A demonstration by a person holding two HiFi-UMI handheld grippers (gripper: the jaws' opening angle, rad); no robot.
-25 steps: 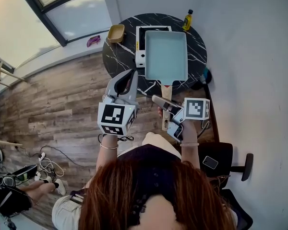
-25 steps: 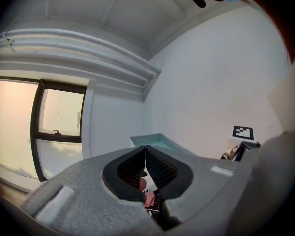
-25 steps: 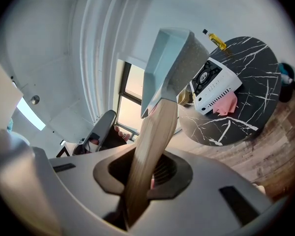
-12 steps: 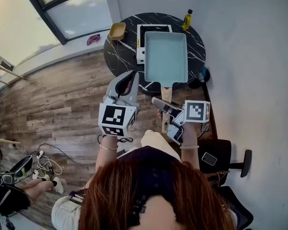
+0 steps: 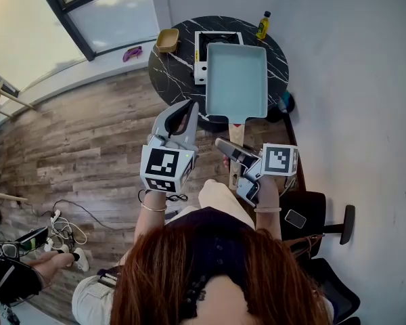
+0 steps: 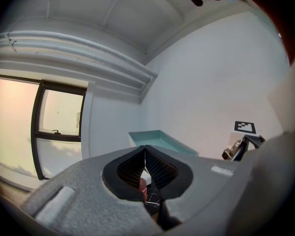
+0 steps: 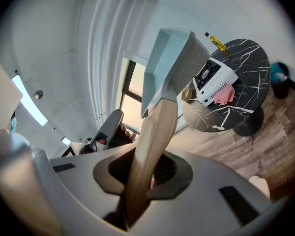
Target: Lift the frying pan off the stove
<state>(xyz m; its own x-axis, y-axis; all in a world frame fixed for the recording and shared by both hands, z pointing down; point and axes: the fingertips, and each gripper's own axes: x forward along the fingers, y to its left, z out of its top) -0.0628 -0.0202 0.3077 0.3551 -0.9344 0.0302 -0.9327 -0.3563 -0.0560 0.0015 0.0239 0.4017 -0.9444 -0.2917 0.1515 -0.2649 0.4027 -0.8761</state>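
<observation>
Right tongs [image 7: 145, 173] clenched on wooden handle [image 7: 152, 132] of frying pan [image 5: 236, 81]. Pan pale blue, rectangular, held in air above stove [image 7: 215, 85] on table [image 5: 169, 73]. Stove sits apart below pan, so lift probably done; gap hard to judge from head view. Left tongs [image 6: 145, 163] pressed together, empty. Left: at most, carry pan clear.

Both forearms reach forward from the torso. The left gripper [image 5: 188, 108] points level, its jaws pressed together with nothing between them. The right gripper [image 5: 229, 151] tilts slightly downward, jaws clamped on the frying pan's wooden handle [image 5: 235, 133].
</observation>
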